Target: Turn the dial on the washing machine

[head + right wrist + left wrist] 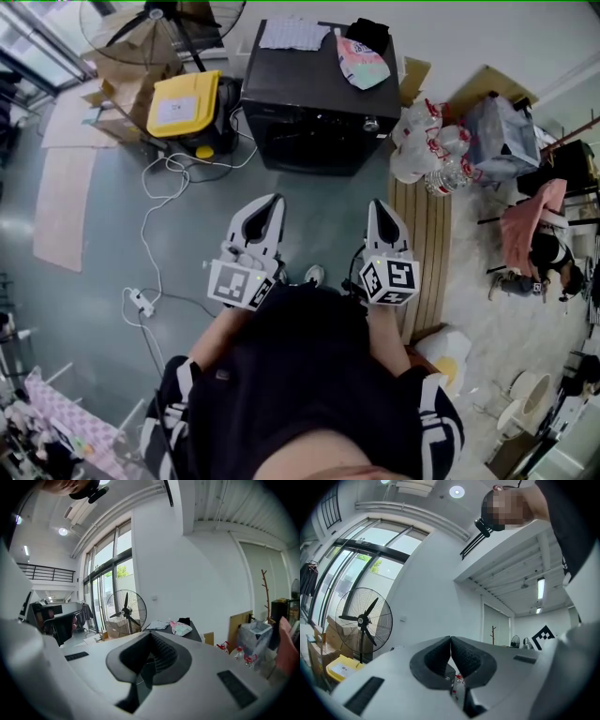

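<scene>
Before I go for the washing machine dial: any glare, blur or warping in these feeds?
Head view: evenly lit and sharp, edges bowed; the washing machine front is dark with little detail. Left gripper view: heavy fisheye, black corners, windows washed out. Right gripper view: same fisheye, bright windows, room otherwise clear.

Holding the left gripper [273, 201] and the right gripper [379, 204] side by side ahead of the torso [309, 375], set apart from each other, tips pointing forward and away from the body. Reaching out with bare forearms [212, 339] from short dark sleeves [173, 394] with white stripes, marker cubes [240, 284] turned up toward the head. Clamping both pairs of jaws together, pads [468, 658] touching at the tips, nothing caught between.
</scene>
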Action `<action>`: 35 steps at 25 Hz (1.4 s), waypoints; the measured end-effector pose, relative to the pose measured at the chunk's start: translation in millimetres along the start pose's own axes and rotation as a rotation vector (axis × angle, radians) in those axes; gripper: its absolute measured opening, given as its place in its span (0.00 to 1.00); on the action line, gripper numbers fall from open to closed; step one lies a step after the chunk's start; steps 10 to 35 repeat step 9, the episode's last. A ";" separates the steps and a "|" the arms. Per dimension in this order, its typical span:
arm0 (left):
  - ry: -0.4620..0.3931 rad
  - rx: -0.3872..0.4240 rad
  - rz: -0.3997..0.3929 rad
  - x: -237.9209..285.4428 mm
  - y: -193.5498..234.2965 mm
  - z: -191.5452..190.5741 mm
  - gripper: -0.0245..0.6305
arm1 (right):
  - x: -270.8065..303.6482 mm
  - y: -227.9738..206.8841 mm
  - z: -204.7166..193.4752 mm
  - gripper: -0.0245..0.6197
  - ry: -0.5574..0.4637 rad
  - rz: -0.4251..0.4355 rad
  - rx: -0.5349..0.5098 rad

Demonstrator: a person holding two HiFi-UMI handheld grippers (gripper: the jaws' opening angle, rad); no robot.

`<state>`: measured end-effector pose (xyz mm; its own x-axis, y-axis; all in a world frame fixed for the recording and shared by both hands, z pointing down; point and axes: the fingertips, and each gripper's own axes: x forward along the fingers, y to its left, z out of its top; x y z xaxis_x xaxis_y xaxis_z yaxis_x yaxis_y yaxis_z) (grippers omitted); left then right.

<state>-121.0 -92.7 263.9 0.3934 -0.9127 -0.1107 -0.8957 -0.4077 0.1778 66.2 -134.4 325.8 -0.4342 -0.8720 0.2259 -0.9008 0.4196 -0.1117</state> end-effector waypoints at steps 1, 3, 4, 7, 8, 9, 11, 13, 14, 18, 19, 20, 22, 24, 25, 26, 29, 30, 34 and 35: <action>0.000 -0.001 0.000 -1.8 1.8 -0.6 0.07 | 0.3 1.6 -0.5 0.08 -0.001 -0.002 -0.002; 0.001 -0.003 0.001 -4.1 4.7 -0.5 0.07 | 0.8 4.5 -0.1 0.08 -0.003 -0.006 -0.005; 0.002 -0.003 0.000 -3.8 5.8 0.5 0.07 | 1.5 5.2 1.0 0.08 -0.003 -0.007 -0.004; 0.001 0.000 -0.004 -1.0 8.2 5.3 0.07 | 4.4 6.0 5.8 0.08 -0.004 -0.012 0.000; 0.000 -0.001 -0.005 -0.5 8.9 6.8 0.07 | 5.2 6.5 7.1 0.08 -0.004 -0.013 0.001; -0.001 -0.003 -0.005 0.0 9.6 8.2 0.07 | 5.9 7.1 8.3 0.08 -0.004 -0.013 0.002; -0.001 -0.003 -0.005 0.0 9.6 8.2 0.07 | 5.9 7.1 8.3 0.08 -0.004 -0.013 0.002; -0.001 -0.003 -0.005 0.0 9.6 8.2 0.07 | 5.9 7.1 8.3 0.08 -0.004 -0.013 0.002; -0.001 -0.003 -0.005 0.0 9.6 8.2 0.07 | 5.9 7.1 8.3 0.08 -0.004 -0.013 0.002; -0.001 -0.003 -0.005 0.0 9.6 8.2 0.07 | 5.9 7.1 8.3 0.08 -0.004 -0.013 0.002; -0.001 -0.003 -0.005 0.0 9.6 8.2 0.07 | 5.9 7.1 8.3 0.08 -0.004 -0.013 0.002; -0.001 -0.003 -0.005 0.0 9.6 8.2 0.07 | 5.9 7.1 8.3 0.08 -0.004 -0.013 0.002; -0.001 -0.003 -0.005 0.0 9.6 8.2 0.07 | 5.9 7.1 8.3 0.08 -0.004 -0.013 0.002; -0.001 -0.003 -0.005 0.0 9.6 8.2 0.07 | 5.9 7.1 8.3 0.08 -0.004 -0.013 0.002; -0.001 -0.003 -0.005 0.0 9.6 8.2 0.07 | 5.9 7.1 8.3 0.08 -0.004 -0.013 0.002; -0.001 -0.003 -0.005 0.0 9.6 8.2 0.07 | 5.9 7.1 8.3 0.08 -0.004 -0.013 0.002; -0.001 -0.003 -0.005 0.0 9.6 8.2 0.07 | 5.9 7.1 8.3 0.08 -0.004 -0.013 0.002; -0.001 -0.003 -0.005 0.0 9.6 8.2 0.07 | 5.9 7.1 8.3 0.08 -0.004 -0.013 0.002; -0.001 -0.003 -0.005 0.0 9.6 8.2 0.07 | 5.9 7.1 8.3 0.08 -0.004 -0.013 0.002; -0.001 -0.003 -0.005 0.0 9.6 8.2 0.07 | 5.9 7.1 8.3 0.08 -0.004 -0.013 0.002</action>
